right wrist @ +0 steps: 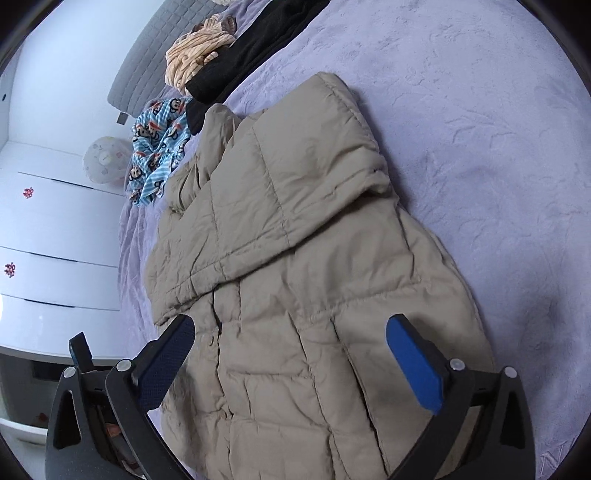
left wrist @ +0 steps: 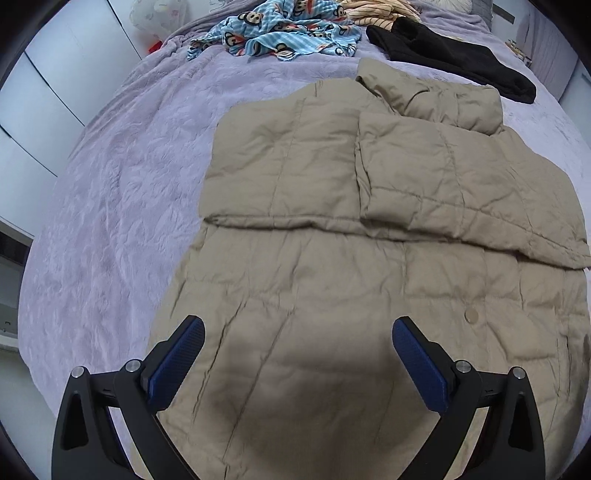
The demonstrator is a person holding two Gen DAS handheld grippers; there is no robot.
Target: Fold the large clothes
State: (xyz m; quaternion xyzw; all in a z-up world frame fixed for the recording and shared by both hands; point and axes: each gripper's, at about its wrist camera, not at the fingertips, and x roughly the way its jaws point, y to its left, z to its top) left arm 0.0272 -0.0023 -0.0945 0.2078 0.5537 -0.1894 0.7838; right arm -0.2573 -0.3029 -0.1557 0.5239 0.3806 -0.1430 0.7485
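Note:
A large beige quilted jacket (left wrist: 332, 229) lies flat on the lilac bedspread (left wrist: 122, 192), both sleeves folded across its upper body. It also shows in the right wrist view (right wrist: 295, 295). My left gripper (left wrist: 298, 332) is open and empty, hovering just above the jacket's lower part, its blue pads (left wrist: 177, 362) spread wide. My right gripper (right wrist: 290, 334) is open and empty above the jacket's lower hem area on the other side.
A blue monkey-print garment (left wrist: 280, 33), a black garment (left wrist: 450, 59) and a striped peach garment (right wrist: 195, 55) lie at the bed's far end. White drawers (right wrist: 55, 236) stand beside the bed. A grey headboard (right wrist: 147, 62) is at the far end.

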